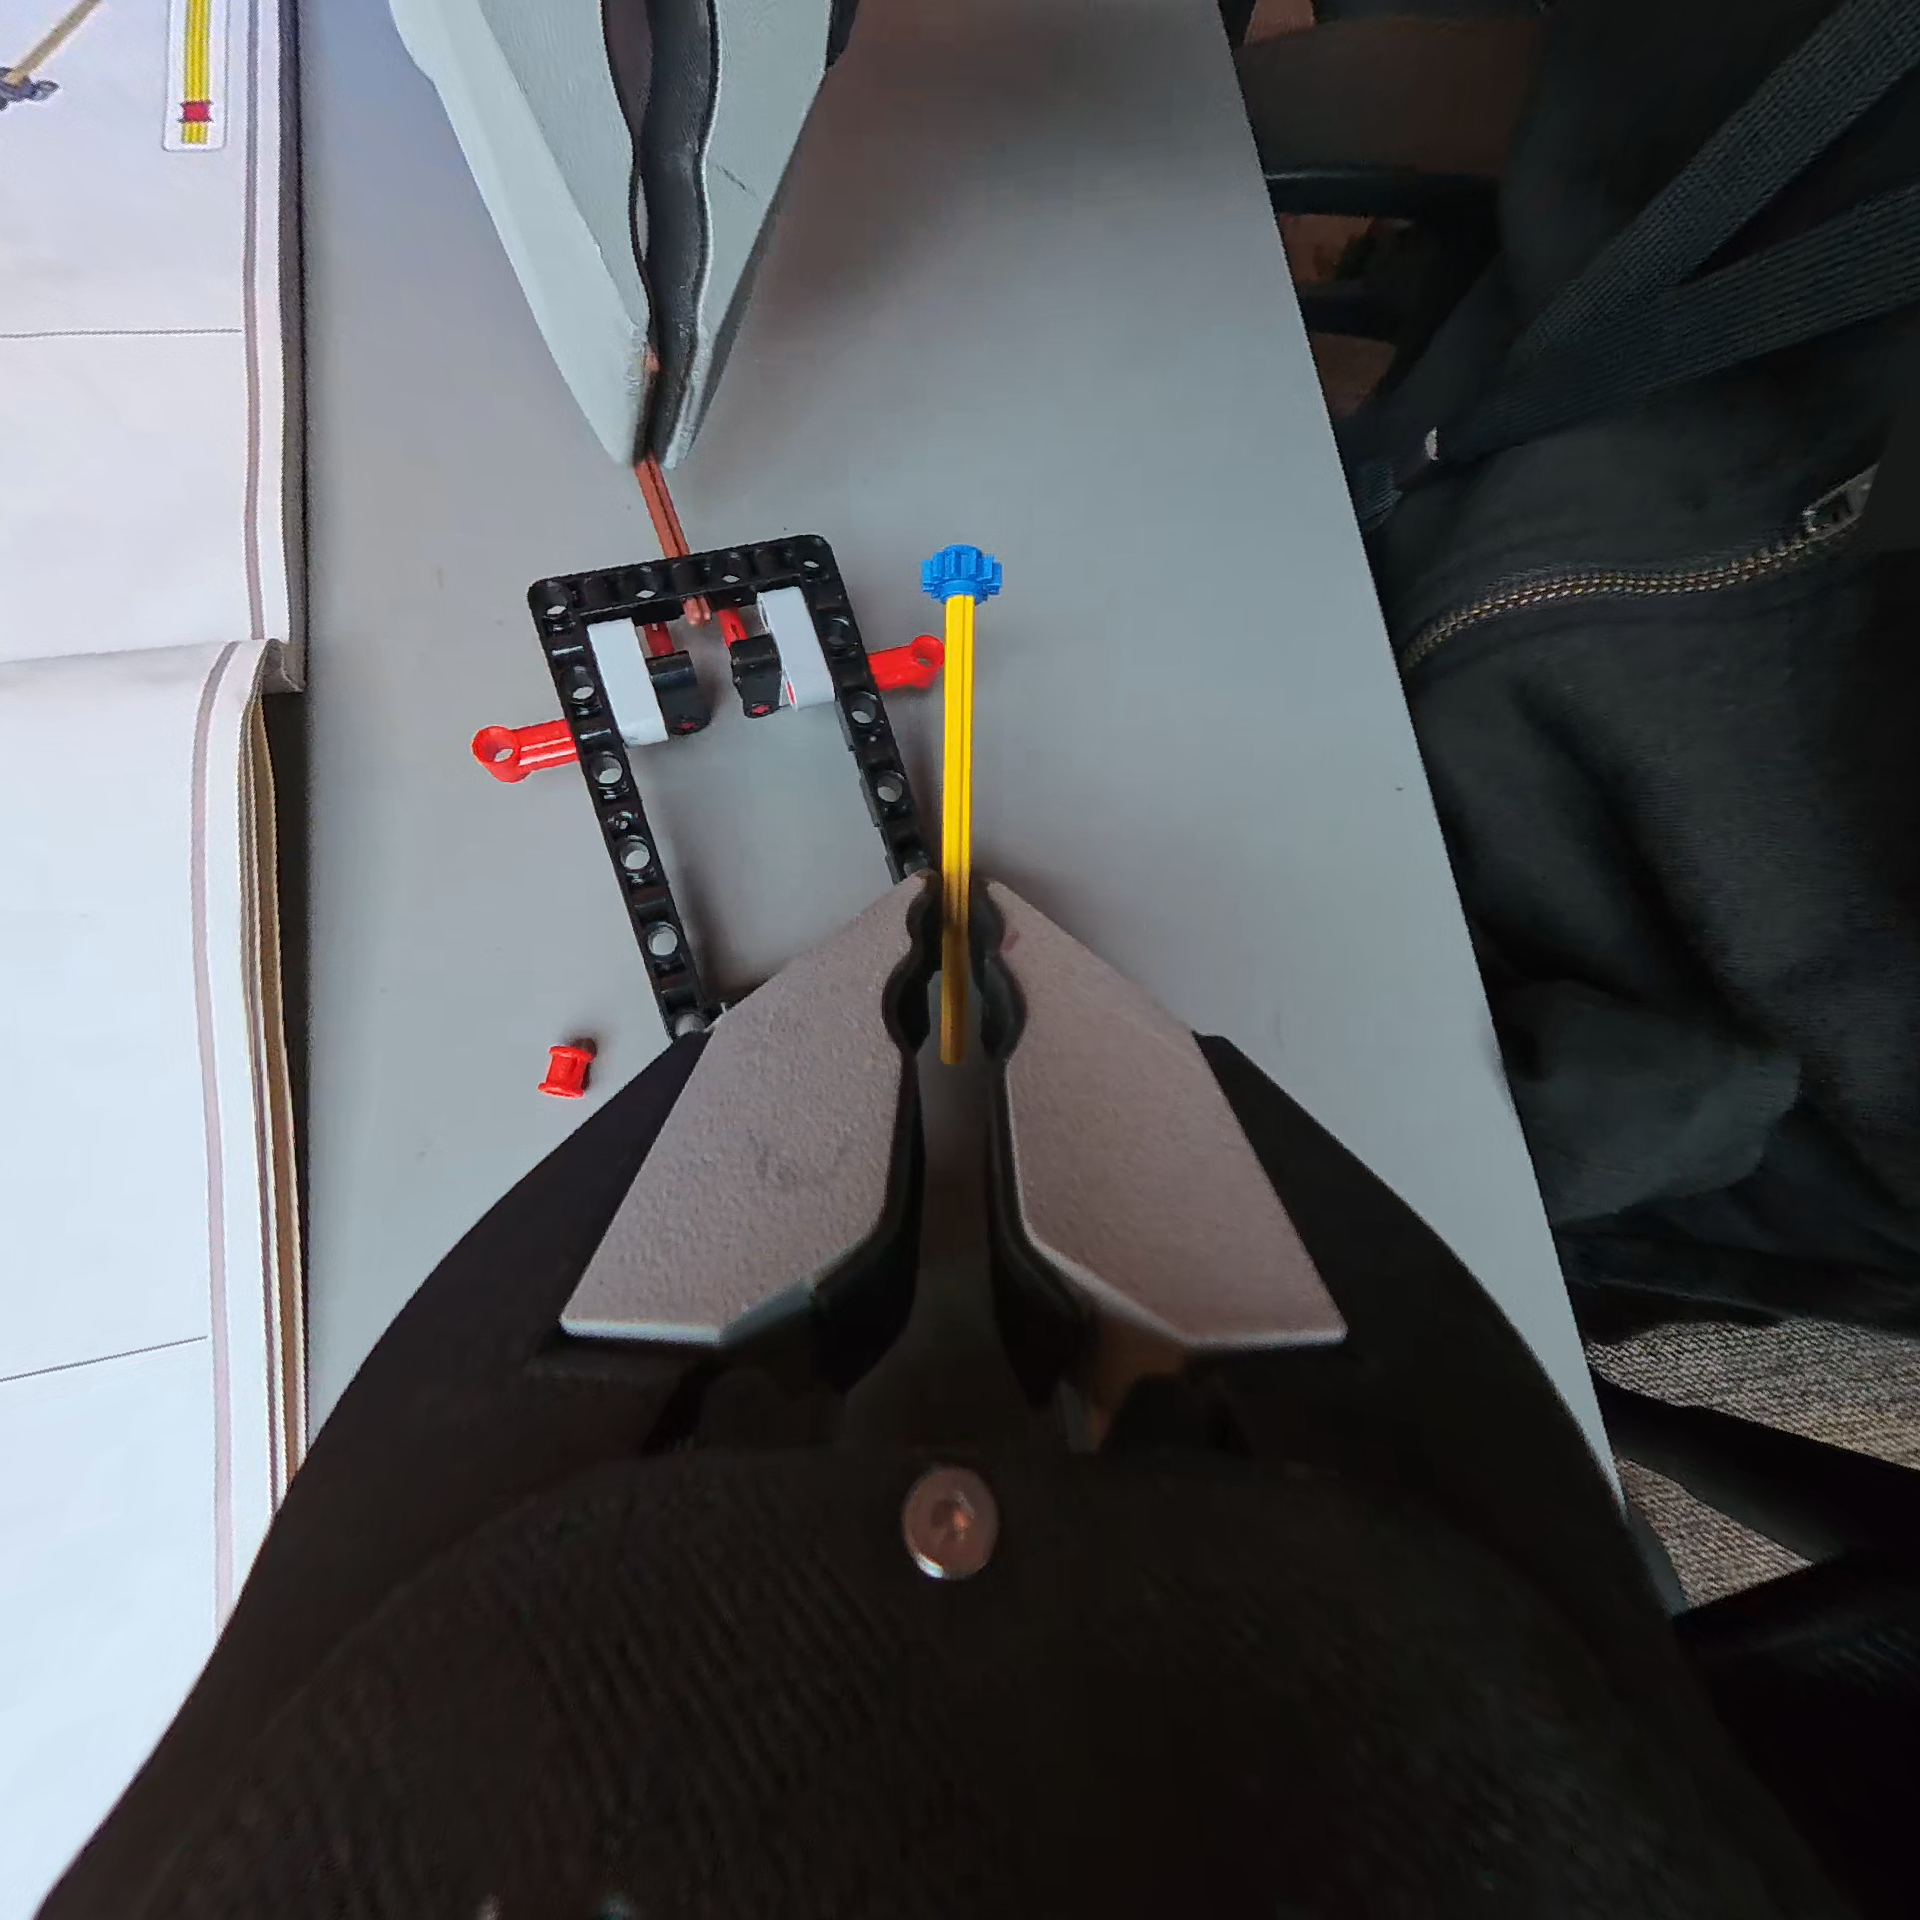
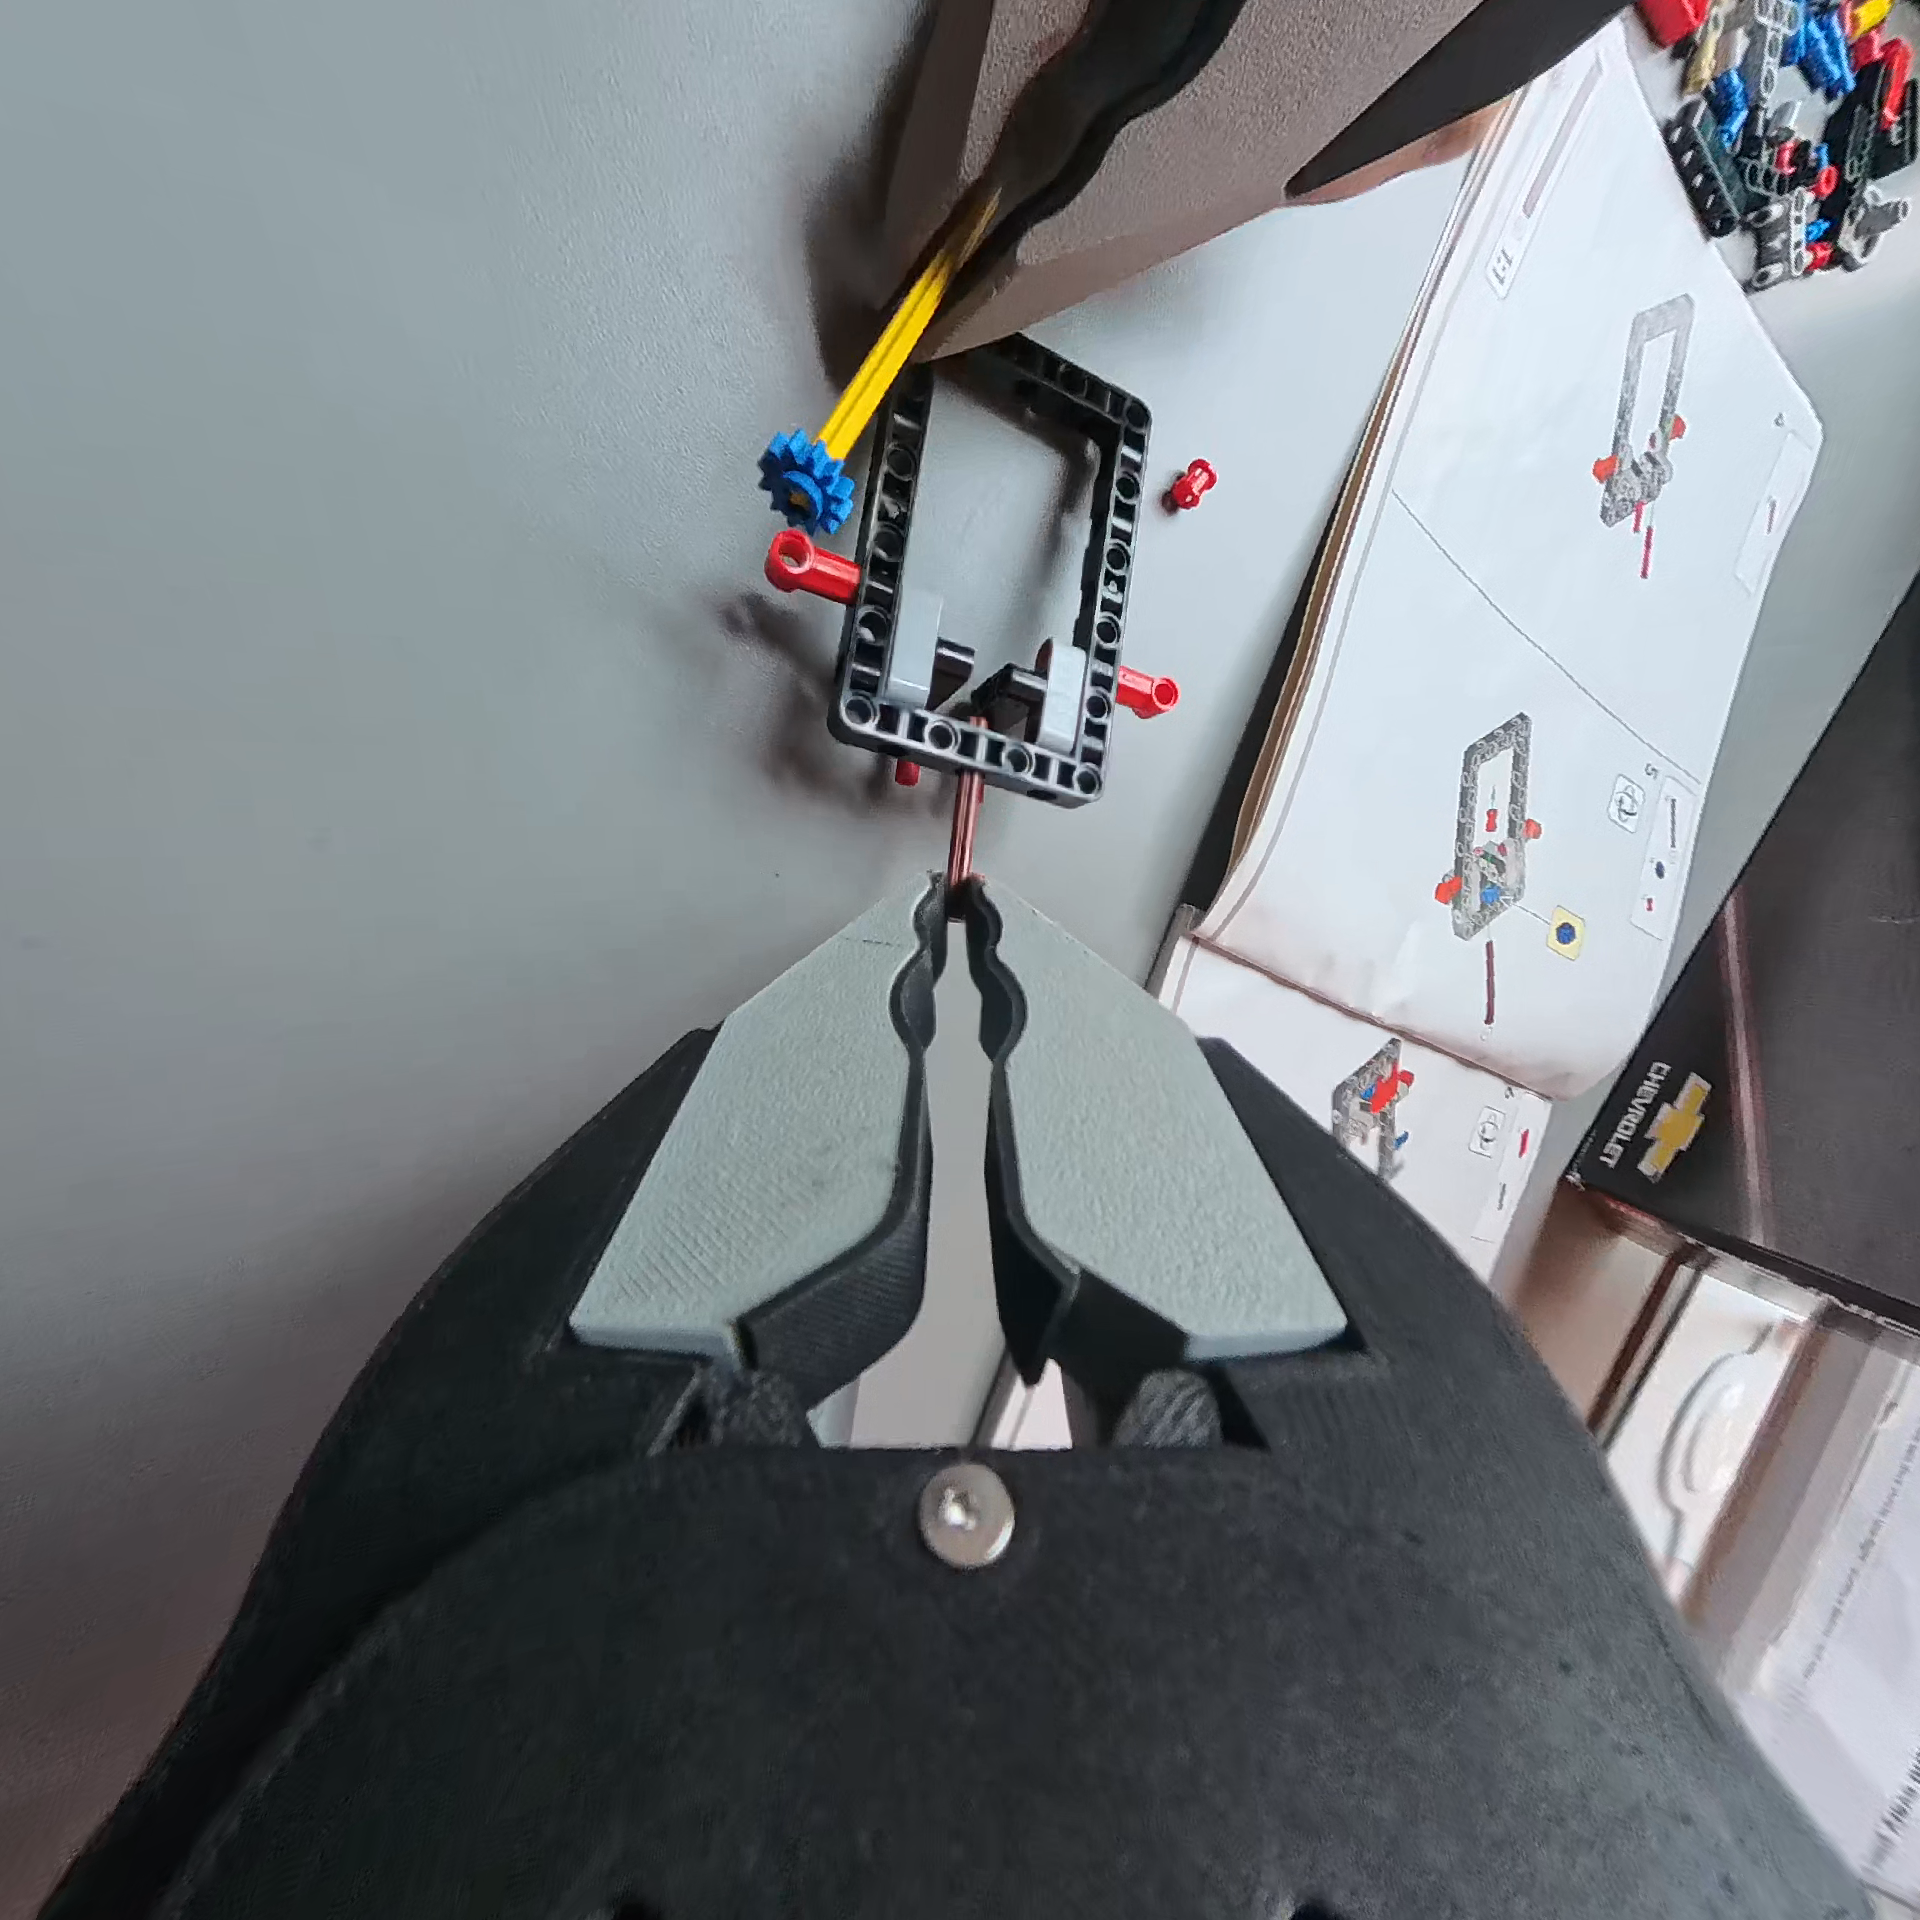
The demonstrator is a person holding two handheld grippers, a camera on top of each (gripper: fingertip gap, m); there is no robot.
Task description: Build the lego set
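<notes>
Yellow plastic axle point(image 1: 957, 790) is clamped by left gripper point(image 1: 954, 883); brown axle point(image 2: 967, 821) by right gripper point(image 2: 958, 885).
A loose-parts pile point(image 2: 1787, 135) beyond the black rectangular frame point(image 2: 992, 582) is seen only rightward; bare grey table point(image 1: 1122, 520) lies beside it.

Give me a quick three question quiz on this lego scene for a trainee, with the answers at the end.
1. True or false: the left gripper is shut on the yellow rod.
2. What colour is the gear on that rod's far end?
3. The right gripper pinches a brown rod that runs into: A) the black frame, B) the open booklet, C) the loose red piece.

Key: 1 true. 2 blue. 3 A.
</notes>
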